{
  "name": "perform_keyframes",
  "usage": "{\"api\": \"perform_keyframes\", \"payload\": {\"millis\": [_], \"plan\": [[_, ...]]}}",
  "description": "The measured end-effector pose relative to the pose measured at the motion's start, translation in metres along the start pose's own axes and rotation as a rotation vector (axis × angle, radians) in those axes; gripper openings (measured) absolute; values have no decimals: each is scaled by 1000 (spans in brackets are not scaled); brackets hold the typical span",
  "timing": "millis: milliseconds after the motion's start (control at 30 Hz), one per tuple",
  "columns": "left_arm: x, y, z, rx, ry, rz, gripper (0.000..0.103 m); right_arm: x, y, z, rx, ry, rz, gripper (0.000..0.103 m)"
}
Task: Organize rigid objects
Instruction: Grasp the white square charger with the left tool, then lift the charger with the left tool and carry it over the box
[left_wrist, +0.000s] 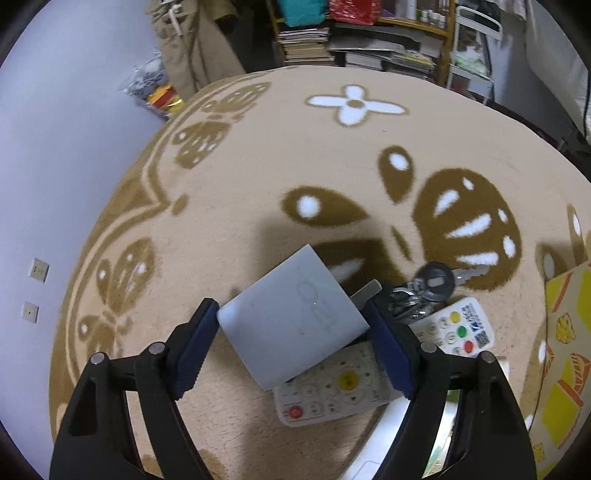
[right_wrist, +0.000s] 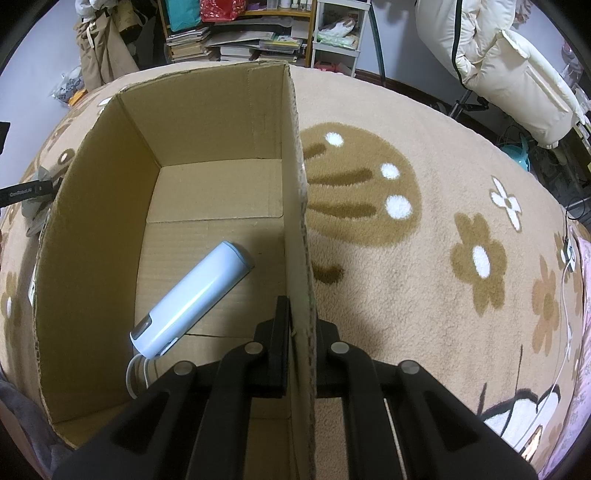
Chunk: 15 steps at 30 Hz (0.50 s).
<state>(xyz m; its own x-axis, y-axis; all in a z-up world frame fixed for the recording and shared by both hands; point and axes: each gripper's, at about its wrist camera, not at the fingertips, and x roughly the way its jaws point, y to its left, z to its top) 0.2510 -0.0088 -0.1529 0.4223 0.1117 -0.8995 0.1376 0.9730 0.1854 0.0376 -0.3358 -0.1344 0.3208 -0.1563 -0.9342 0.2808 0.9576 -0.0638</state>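
Room: a pale wall on the left with two small wall plates, and a shelf at the back stacked with books and papers. Tan garments hang beside the shelf. In the right view a cream padded coat hangs at the far right.

Surface: a beige fleece blanket with brown butterfly and white flower motifs covers the whole working area. It is soft; whether a bed or the floor lies beneath cannot be told.

Box: open cardboard, standing on the blanket. A pale blue cylinder lies on its floor, tilted, with a white cord at its near end.

Right tool: fingers clamped on the box's right wall, one inside, one outside.

Left tool: blue pads closed on a white charger, held above the blanket, prongs pointing right.

Beneath the charger: two white remotes lying side by side. A key bunch rests just beyond them. The yellow-printed outside of a carton shows at the right edge.
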Motion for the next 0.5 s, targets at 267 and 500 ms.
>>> {"api": "perform_keyframes", "payload": {"millis": [267, 500], "plan": [[-30, 9, -6, -18, -87, 42, 80, 0, 0, 0, -1, 1, -2, 8], [-74, 10, -15, -4, -170, 48, 80, 0, 0, 1, -3, 0, -7, 8]]}}
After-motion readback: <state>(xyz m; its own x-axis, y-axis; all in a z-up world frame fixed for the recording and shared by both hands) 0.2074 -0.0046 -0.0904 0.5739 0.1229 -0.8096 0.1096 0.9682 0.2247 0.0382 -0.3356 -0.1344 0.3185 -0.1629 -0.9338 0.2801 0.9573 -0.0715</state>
